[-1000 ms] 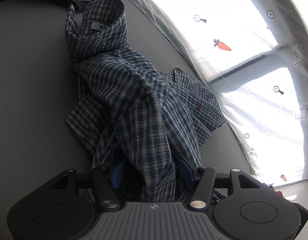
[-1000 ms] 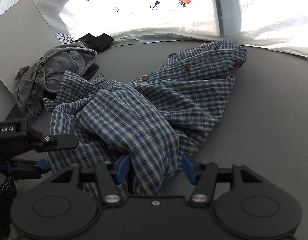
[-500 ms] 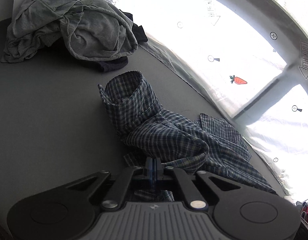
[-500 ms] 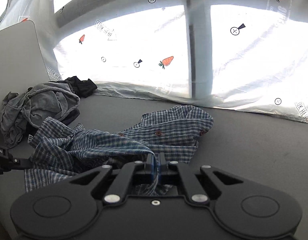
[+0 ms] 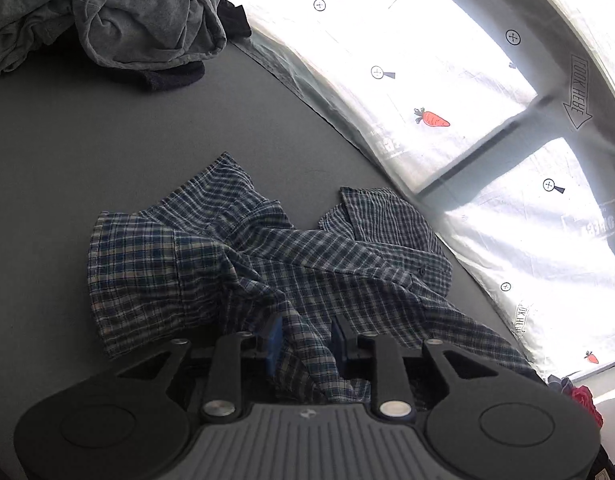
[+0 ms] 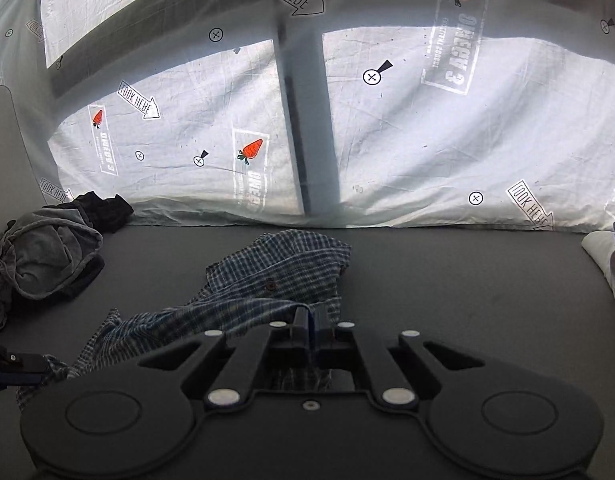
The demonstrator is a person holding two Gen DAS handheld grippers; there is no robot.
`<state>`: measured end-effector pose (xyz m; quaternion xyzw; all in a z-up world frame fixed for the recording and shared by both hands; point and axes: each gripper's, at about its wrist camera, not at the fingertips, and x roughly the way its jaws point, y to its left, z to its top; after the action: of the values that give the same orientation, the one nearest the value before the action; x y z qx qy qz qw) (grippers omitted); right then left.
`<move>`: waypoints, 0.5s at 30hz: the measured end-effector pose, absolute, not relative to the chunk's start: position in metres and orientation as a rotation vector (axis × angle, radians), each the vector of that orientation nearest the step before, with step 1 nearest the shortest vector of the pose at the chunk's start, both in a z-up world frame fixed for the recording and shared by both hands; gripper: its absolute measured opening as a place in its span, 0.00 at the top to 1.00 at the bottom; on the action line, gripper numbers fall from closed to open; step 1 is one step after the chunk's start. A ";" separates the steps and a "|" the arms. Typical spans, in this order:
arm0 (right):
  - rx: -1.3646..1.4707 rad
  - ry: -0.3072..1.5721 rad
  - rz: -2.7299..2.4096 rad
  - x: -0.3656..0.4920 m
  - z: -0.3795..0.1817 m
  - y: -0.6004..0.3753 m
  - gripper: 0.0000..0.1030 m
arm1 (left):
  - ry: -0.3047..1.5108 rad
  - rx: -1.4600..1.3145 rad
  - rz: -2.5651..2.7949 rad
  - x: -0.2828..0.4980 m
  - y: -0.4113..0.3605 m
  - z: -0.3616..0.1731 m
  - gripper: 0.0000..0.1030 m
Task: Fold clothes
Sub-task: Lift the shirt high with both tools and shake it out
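1. A printed white sheet (image 6: 407,140) with carrots and arrows hangs backlit behind the grey desk (image 5: 67,152); only the right wrist view shows it straight on, with folded pale cloth (image 6: 605,264) at the desk's right edge.
2. The plaid shirt (image 5: 267,256) lies crumpled mid-desk; the left wrist view shows its sleeve spread flat to the left, the right wrist view a button placket.
3. A grey garment heap (image 5: 119,16) over dark clothing sits at the far left, apart from the shirt.
4. The left claw (image 5: 306,338) has its jaws opening, a ridge of shirt fabric between the blue pads without being pinched.
5. The right claw (image 6: 310,322) is clamped on a shirt fold.
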<state>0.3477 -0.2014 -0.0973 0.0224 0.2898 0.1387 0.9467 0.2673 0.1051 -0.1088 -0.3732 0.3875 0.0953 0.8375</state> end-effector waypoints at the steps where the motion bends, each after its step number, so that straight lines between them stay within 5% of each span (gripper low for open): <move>1: 0.042 0.595 0.281 0.347 -0.099 -0.202 0.96 | 0.838 -0.816 0.191 0.266 0.101 -0.114 0.60; 7: 0.018 0.623 0.282 0.345 -0.104 -0.205 0.87 | 0.854 -0.860 0.109 0.263 0.085 -0.125 0.40; 9: 0.006 0.633 0.292 0.346 -0.106 -0.205 0.78 | 0.852 -0.840 0.077 0.264 0.076 -0.124 0.38; 15: -0.025 0.691 0.331 0.352 -0.120 -0.204 0.75 | 0.912 -0.784 0.040 0.278 0.053 -0.133 0.35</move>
<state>0.3518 -0.2040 -0.1200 -0.0122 0.3369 0.1613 0.9275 0.2782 0.0534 -0.1335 -0.3689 0.4288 0.0190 0.8244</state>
